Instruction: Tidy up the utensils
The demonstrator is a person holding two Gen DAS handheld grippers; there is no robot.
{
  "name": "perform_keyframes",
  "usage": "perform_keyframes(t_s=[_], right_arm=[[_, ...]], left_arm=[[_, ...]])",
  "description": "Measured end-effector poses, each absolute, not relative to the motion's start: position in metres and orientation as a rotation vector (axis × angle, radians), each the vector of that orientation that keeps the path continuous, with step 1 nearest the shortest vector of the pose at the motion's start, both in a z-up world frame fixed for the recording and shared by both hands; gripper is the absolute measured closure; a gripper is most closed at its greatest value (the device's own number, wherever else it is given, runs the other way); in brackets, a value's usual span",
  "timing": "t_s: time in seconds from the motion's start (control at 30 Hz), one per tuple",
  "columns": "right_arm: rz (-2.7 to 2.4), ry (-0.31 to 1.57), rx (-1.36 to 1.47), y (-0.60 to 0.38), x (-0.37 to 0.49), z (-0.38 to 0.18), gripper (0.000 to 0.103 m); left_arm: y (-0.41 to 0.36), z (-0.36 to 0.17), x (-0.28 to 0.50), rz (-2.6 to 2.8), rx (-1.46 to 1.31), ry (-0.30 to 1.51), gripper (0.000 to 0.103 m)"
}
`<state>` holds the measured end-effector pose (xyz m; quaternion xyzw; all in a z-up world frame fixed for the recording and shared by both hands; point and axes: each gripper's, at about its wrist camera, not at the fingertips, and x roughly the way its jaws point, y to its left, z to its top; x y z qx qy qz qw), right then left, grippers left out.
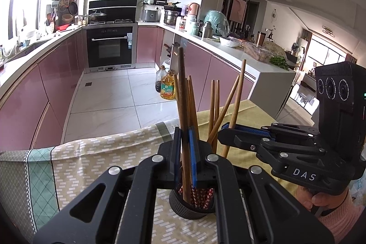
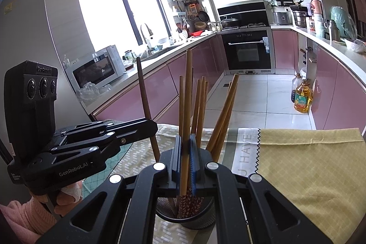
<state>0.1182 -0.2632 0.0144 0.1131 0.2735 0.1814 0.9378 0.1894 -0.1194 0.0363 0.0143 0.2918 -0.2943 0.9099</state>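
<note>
Below my jaws, the tabletop wears a yellow patterned tablecloth [image 2: 308, 164]; a black mesh holder [image 2: 186, 220] stands directly on it.

So I've got a dark brown chopstick [image 1: 183, 93] pinched in my left claw [image 1: 185, 152], standing nearly upright, and a lighter wooden one [image 2: 188, 93] clamped in my right claw [image 2: 186, 161], also upright. Both have their lower ends down in the black mesh holder [image 2: 186, 218] on the tabletop. The other chopsticks [image 2: 223, 111] in there fan out, red patterned ends down.
</note>
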Motion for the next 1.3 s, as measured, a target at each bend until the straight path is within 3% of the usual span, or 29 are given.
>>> perform_keyframes(t_s=[1.3], right_arm=[[0.341,0.600,0.281,-0.261,0.147,0.002,0.096]], left_arm=[[-0.135,0.008,0.219,-0.592,0.035,0.671,0.095]])
